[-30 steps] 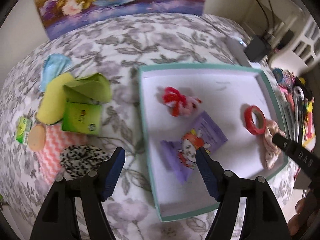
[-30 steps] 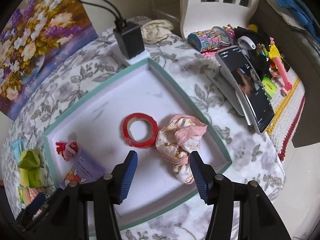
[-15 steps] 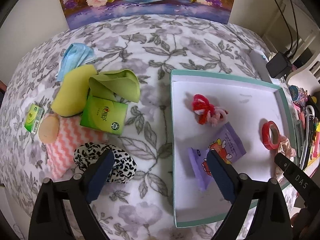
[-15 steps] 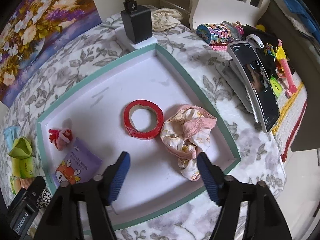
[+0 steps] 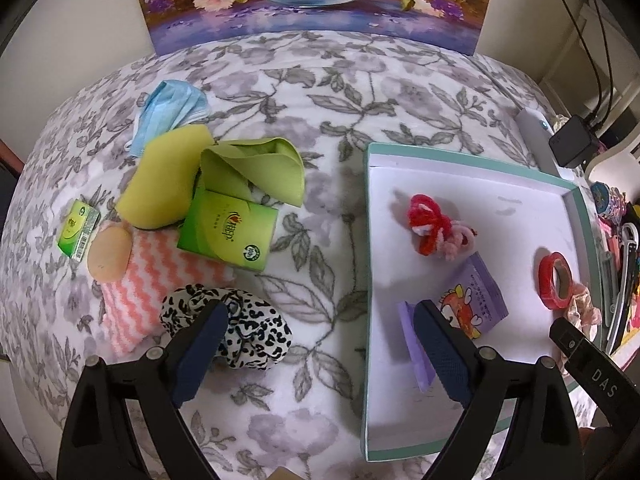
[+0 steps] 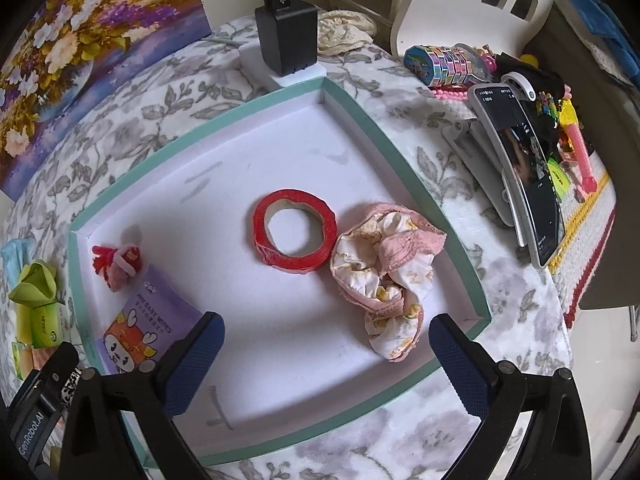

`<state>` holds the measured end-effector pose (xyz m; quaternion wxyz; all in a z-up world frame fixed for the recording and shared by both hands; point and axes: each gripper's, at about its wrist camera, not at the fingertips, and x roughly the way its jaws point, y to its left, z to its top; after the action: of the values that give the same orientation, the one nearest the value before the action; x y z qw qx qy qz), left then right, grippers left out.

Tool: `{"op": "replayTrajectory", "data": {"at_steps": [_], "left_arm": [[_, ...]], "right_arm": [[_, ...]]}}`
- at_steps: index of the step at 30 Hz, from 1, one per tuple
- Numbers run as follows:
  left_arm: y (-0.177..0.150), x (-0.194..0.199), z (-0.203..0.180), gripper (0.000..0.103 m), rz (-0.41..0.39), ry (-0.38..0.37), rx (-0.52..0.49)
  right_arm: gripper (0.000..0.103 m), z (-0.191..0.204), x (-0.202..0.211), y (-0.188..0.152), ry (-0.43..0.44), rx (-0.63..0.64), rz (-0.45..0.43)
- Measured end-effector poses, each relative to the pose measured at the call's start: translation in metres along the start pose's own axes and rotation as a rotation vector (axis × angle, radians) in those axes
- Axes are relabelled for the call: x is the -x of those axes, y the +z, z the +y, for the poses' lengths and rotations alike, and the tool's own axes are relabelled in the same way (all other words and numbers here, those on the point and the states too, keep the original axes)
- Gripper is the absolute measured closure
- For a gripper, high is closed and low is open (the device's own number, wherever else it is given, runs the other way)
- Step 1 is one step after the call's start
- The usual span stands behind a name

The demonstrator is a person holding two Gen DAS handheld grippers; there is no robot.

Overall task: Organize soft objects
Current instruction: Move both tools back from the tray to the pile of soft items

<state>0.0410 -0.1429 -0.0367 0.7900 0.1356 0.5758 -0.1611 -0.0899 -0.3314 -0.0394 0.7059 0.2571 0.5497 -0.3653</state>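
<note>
Progress is partial. In the teal-rimmed tray [image 6: 400,148] lie a pink frilled scrunchie [image 6: 384,276], a red yarn bow [image 5: 434,230], a baby wipes pack [image 5: 472,308] and a red tape roll [image 6: 294,234]. Still out on the floral desk [image 5: 320,92]: leopard scrunchie [image 5: 240,326], chevron cloth [image 5: 160,280], green cloth [image 5: 256,172], yellow sponge [image 5: 160,184], blue mask [image 5: 172,112] and tissue packs. Your left gripper [image 5: 316,356] has just opened wide and holds nothing, one pad over the leopard scrunchie. Your right gripper [image 6: 326,364] has just opened wide above the tray, empty.
</note>
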Motion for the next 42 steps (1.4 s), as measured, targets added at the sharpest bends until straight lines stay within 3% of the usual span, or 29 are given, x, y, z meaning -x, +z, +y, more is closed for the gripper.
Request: {"op": "replayTrajectory", "data": {"at_steps": [18, 22, 27, 31, 35, 42], "left_arm": [[0.012, 0.022, 0.049, 0.009, -0.059, -0.003, 0.122], [0.016, 0.034, 0.083, 0.009, -0.091, 0.012, 0.184], [0.017, 0.052, 0.144, 0.009, -0.141, 0.116, 0.277], [0.013, 0.061, 0.188, 0.009, -0.166, 0.147, 0.345], [0.006, 0.068, 0.223, 0.009, -0.183, 0.145, 0.404], [0.000, 0.069, 0.247, 0.009, -0.178, 0.130, 0.427]], "right_arm": [[0.000, 0.026, 0.016, -0.007, 0.007, 0.075, -0.044], [0.000, 0.045, 0.030, -0.013, 0.043, 0.114, -0.083], [0.000, 0.077, 0.048, -0.023, 0.107, 0.165, -0.122], [0.000, 0.108, 0.060, -0.033, 0.161, 0.218, -0.140], [0.000, 0.138, 0.065, -0.044, 0.222, 0.264, -0.125], [0.000, 0.186, 0.068, -0.064, 0.266, 0.345, -0.109]]}}
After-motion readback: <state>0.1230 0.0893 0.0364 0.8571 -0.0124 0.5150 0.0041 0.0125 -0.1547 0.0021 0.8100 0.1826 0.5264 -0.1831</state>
